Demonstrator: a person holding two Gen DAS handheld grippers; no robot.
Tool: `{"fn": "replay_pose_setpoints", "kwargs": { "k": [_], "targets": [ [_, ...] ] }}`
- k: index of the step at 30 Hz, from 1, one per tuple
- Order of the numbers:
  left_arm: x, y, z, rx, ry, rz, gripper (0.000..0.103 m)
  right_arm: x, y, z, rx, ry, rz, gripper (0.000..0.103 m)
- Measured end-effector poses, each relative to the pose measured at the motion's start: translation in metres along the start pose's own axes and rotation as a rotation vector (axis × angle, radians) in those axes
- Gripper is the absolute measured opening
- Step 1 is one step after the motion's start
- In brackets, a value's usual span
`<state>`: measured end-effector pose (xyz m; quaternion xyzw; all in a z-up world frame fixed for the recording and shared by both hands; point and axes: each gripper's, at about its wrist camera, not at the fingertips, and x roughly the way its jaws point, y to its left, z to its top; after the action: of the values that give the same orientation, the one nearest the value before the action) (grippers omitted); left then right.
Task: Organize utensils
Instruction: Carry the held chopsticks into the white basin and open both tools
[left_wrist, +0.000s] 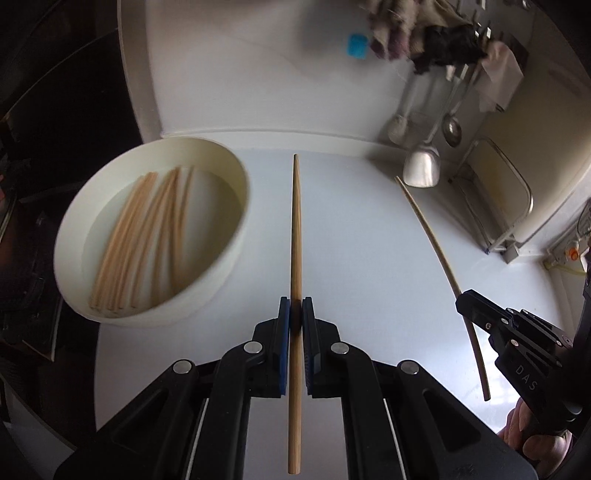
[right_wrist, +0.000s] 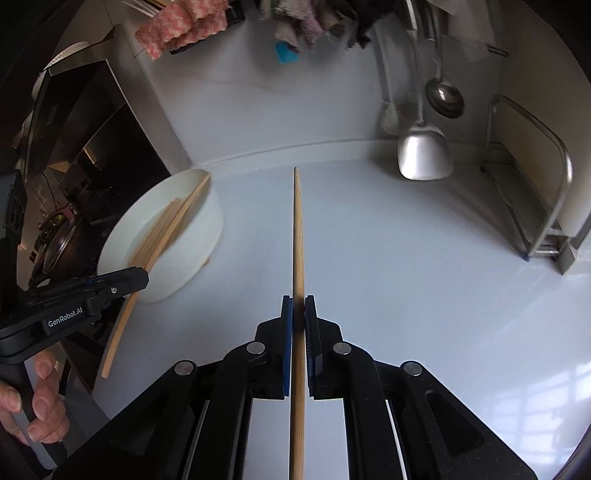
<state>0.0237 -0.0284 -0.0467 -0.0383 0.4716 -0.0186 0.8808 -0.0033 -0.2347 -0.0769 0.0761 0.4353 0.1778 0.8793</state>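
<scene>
A wooden chopstick (left_wrist: 295, 236) is pinched between the blue pads of the left gripper (left_wrist: 295, 314), held clear above the white countertop (left_wrist: 351, 240) and pointing away toward the back wall, its thicker end running back between the black arms toward the camera. The right gripper (right_wrist: 298, 312) has its jaws pressed onto a second chopstick (right_wrist: 297, 236) in the same way, also lifted off the counter with its tip toward the wall. Each gripper shows in the other's view: the right one at the right edge of the left view with its chopstick slanting across, the left one at the left edge of the right view, a hand (right_wrist: 37, 398) wrapped round its handle. To the left stands a white oval dish (left_wrist: 207, 291) near the counter's left edge, with several more chopsticks (left_wrist: 140, 236) lying roughly parallel inside it. At the back right a metal spatula (right_wrist: 424, 155) and a ladle (right_wrist: 445, 96) hang against the wall, beside a metal rack (right_wrist: 546, 192), and cloths (right_wrist: 184, 26) hang along the top
</scene>
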Motion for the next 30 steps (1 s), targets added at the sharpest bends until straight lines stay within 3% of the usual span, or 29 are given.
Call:
{"fn": "replay_pose_setpoints", "kwargs": {
  "k": [7,15,21,30],
  "targets": [
    [0.000,0.102,0.032,-0.044,0.003,0.077,0.007,0.048,0.100,0.056,-0.025,-0.030,0.053,0.006],
    [0.029,0.185,0.065,-0.047,0.012,0.097,0.007,0.131,0.183,0.088,-0.010,0.039,0.050,0.006],
    [0.063,0.208,0.074,-0.037,0.056,0.090,0.007,0.191,0.207,0.096,-0.006,0.133,0.030,0.006],
    [0.098,0.212,0.073,-0.073,0.116,0.083,0.007,0.235,0.202,0.101,0.011,0.232,-0.010,0.006]
  ]
}}
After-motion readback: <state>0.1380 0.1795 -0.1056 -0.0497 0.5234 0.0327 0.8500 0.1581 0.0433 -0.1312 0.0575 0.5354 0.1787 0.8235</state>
